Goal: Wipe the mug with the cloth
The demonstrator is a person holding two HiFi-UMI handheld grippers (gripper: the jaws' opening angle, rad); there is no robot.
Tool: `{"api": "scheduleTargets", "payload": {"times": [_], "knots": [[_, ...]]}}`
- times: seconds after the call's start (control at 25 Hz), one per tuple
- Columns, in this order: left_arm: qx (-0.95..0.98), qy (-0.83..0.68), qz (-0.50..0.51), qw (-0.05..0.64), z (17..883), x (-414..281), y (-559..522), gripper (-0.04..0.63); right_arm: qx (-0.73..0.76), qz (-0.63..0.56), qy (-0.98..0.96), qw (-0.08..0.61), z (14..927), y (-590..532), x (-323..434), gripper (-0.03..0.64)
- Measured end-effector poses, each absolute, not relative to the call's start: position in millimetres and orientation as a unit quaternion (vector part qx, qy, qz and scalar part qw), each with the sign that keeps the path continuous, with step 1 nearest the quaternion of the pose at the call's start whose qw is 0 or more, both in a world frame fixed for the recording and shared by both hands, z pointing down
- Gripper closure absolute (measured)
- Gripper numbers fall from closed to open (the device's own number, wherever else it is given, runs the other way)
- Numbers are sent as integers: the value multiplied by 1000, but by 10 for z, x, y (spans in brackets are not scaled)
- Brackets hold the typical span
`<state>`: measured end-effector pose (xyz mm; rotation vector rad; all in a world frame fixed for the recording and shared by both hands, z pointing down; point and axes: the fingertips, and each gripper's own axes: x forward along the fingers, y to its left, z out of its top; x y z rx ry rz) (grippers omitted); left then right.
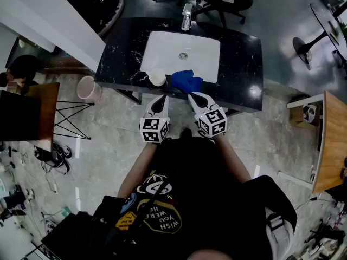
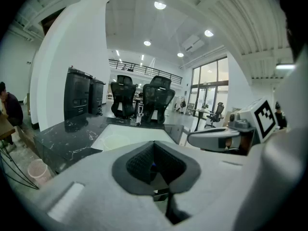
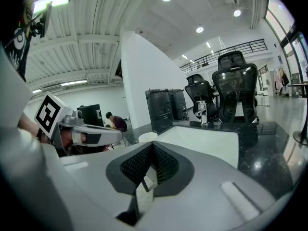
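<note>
A person is standing in front of a black counter (image 1: 241, 64) with a white sink (image 1: 205, 64) set in it. Starting on the left, a pink bucket (image 1: 82, 91) is sitting on the floor beside the counter. Next, the mug (image 1: 157, 78) is standing upright at the front edge of the sink, and nothing is holding it. Just to its right, the blue cloth (image 1: 187, 81) is lying in a bunched heap. It is right next to the mug, but I cannot tell if they are touching.

The left gripper (image 1: 161, 98) is hanging in the air in front of the counter, near the mug but apart from it. Its jaws are pressing together and holding nothing. The right gripper (image 1: 192, 95) is hovering beside it, pointing at the cloth and close to it. Its jaws are closed tight too, with nothing between them.

I am thinking the job is only just beginning. No wiping is happening yet. The cloth is waiting to be picked up, the mug is waiting to be held, and all the rubbing is left to do.
</note>
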<state>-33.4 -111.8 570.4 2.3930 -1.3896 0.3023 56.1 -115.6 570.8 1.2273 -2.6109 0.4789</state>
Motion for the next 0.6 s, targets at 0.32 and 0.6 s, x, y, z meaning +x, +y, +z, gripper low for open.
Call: {"api": "scheduleTargets", "payload": {"times": [0.32,0.6], "knots": [[843,-497,104,179,5724,-320,-1149,592,411,163,-890,115,5762,-1139,591,615],[840,-497,105,189,5773,-286,-1101,592,416,182,-884,113,5827,-1060,669,615]]}}
